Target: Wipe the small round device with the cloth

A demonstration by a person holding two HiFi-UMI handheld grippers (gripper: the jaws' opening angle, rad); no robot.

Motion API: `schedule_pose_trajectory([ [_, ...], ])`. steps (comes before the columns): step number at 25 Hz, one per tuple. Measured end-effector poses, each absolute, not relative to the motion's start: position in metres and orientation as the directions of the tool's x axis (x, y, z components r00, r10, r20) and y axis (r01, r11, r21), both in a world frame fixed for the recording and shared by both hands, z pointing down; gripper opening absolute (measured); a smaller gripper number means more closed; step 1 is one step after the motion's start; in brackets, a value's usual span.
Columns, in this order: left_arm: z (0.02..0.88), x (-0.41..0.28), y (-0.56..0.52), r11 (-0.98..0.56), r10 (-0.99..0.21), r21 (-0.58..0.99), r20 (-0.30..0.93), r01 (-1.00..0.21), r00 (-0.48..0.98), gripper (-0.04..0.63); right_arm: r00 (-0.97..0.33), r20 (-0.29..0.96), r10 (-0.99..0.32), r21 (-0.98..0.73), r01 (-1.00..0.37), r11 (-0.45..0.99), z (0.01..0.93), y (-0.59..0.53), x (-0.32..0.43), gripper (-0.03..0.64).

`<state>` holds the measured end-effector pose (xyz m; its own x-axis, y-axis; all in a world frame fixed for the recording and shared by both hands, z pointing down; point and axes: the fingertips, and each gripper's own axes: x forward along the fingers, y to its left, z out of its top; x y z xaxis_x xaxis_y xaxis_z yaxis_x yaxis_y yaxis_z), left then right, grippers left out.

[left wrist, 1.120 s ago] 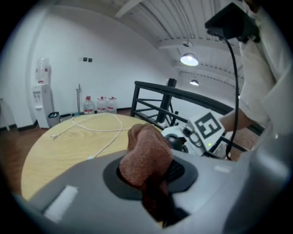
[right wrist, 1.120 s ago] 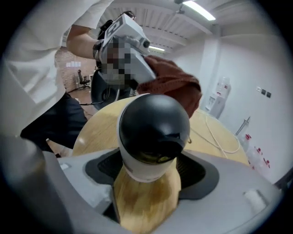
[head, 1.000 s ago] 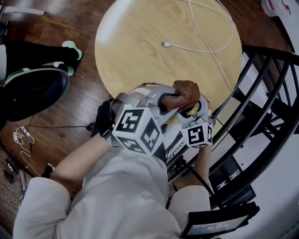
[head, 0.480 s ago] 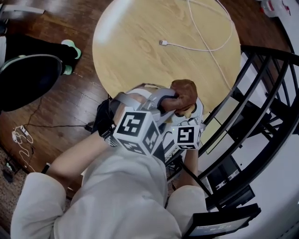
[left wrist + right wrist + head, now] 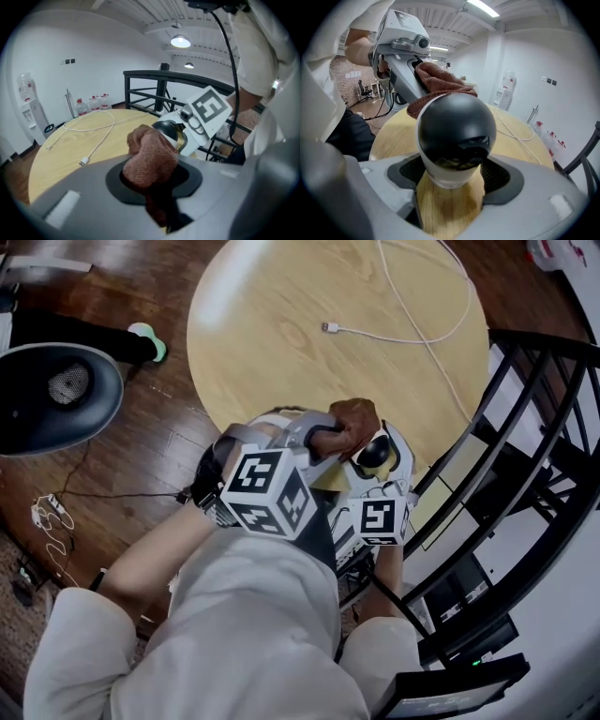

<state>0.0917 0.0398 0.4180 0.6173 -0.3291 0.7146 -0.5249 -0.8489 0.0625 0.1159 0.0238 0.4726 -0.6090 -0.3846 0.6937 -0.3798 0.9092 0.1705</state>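
Closest to me, the left gripper (image 5: 151,180) has its jaws pressed in on a bunched reddish-brown cloth (image 5: 150,157). The wad stands up out of them and leans away from the camera. Its far end lies against the small round device (image 5: 169,130).

In the right gripper view, the right gripper (image 5: 451,183) is pinching that device (image 5: 457,129) by its white lower collar, one jaw on each side. The device is nearly a ball, so it has little of a long axis. The line from white collar to black dome runs outward along the jaws, with the collar seated between them and the dome pointing away from the gripper. A glossy, darker facet low on the dome faces this gripper's camera. The cloth (image 5: 438,77) sits on the dome's far upper side, touching it, with the left gripper's grey body behind.

From the head view, both grippers meet over the near rim of the round pale wooden table (image 5: 272,343). The cloth (image 5: 349,416) is just left of the device (image 5: 373,452), whose black dome faces up. Farther out, a white cable (image 5: 412,334) loops across the tabletop, its plug end lying well clear of the grippers. A black railing (image 5: 534,418) curves past the table on the right, above dark wood flooring (image 5: 141,456).
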Motion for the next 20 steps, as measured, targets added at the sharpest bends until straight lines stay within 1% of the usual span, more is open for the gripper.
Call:
schedule_pose_trajectory([
  [3,0.431,0.092,0.039,-0.860,-0.302,0.062,0.739,-0.507,0.602,0.094,-0.596,0.703,-0.389,0.167,-0.394,0.904,0.474,0.024,0.115,0.365],
  [6,0.445,0.091,0.042,-0.881,-0.240,0.083,0.770,-0.466,0.591,0.094,-0.586,0.709,-0.393,0.160,-0.409,0.898,0.476,0.024,0.116,0.365],
  [11,0.468,0.085,0.047,-0.911,-0.177,0.062,0.835,-0.409,0.521,0.094,-0.592,0.694,-0.409,0.141,-0.446,0.884,0.475,0.026,0.112,0.365],
  [16,0.476,0.089,0.043,-0.894,-0.113,0.160,0.824,-0.419,0.555,0.094,-0.590,0.688,-0.422,0.126,-0.477,0.870,0.473,0.023,0.110,0.365],
  [20,0.483,0.091,0.041,-0.882,-0.084,0.197,0.828,-0.428,0.555,0.094,-0.580,0.687,-0.438,0.123,-0.502,0.856,0.473,0.023,0.110,0.365],
])
